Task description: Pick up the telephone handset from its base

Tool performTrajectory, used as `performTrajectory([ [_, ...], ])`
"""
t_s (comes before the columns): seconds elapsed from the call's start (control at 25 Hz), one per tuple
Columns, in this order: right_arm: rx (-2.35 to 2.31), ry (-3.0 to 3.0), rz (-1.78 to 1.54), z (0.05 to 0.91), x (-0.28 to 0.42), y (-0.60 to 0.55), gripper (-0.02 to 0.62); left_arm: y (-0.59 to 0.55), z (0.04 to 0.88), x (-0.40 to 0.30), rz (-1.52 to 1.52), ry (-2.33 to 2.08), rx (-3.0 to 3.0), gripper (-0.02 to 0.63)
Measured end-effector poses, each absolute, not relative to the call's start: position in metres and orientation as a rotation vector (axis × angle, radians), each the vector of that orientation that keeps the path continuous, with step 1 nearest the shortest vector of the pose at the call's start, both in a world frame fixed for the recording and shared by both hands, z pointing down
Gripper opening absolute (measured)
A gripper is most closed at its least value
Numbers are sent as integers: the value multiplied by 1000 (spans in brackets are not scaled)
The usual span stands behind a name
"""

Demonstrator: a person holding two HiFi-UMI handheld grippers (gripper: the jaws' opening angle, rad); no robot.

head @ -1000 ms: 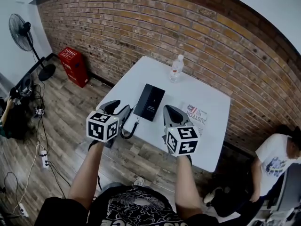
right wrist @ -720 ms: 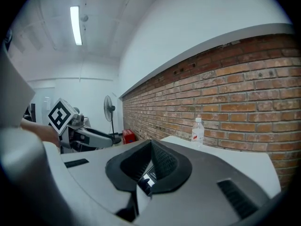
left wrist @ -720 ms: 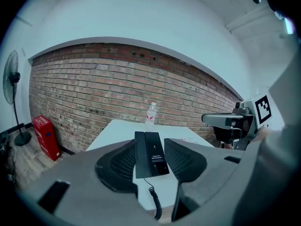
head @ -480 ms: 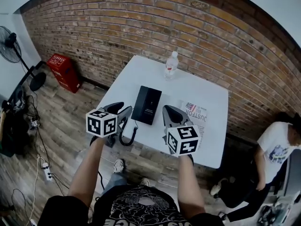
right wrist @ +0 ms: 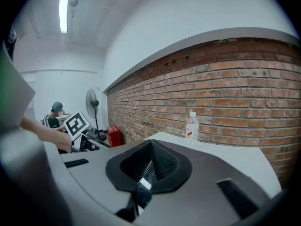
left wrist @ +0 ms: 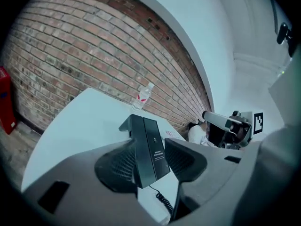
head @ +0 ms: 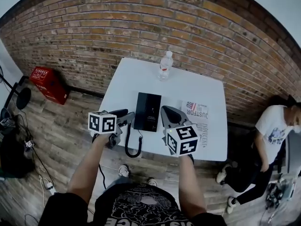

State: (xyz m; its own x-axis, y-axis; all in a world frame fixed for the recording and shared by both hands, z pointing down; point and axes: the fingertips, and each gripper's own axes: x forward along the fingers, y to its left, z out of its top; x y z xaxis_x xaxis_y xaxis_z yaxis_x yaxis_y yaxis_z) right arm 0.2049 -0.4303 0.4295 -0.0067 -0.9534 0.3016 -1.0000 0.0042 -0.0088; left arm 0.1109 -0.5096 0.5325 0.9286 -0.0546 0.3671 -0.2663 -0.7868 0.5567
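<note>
On the white table [head: 197, 86] lies the black telephone [head: 147, 111], long and flat, with its handset [left wrist: 139, 147] resting along the left side of the base. Its coiled cord [head: 133, 145] hangs over the table's near edge. My left gripper [head: 123, 117] stands open just left of the phone's near end. In the left gripper view, the left gripper [left wrist: 149, 149] frames the phone without touching it. My right gripper [head: 168, 113], jaws shut and empty, hovers to the right of the phone's near end. The right gripper [right wrist: 151, 147] points towards the brick wall.
A clear water bottle [head: 164, 66] stands at the table's far edge, also seen as the bottle [right wrist: 191, 125]. A newspaper [head: 195, 113] lies right of the phone. A red crate [head: 47, 84] sits on the floor by the brick wall. A seated person [head: 277, 126] is right of the table.
The head view has swung, so the table sits more squarely ahead. Both grippers stay by the phone's near end, the left one slightly closer. The cord now dangles further over the edge.
</note>
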Motion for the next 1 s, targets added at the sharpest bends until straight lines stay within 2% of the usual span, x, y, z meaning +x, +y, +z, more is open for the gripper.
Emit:
performTrajectory([
  [0.4,2132,-1923,371,446,203,-453,-2,-531,579,133,536,34,2298,167],
  [1.0,2246,-1724,460,471,211,-444,-2,-531,596,162,548,355,2091,167],
])
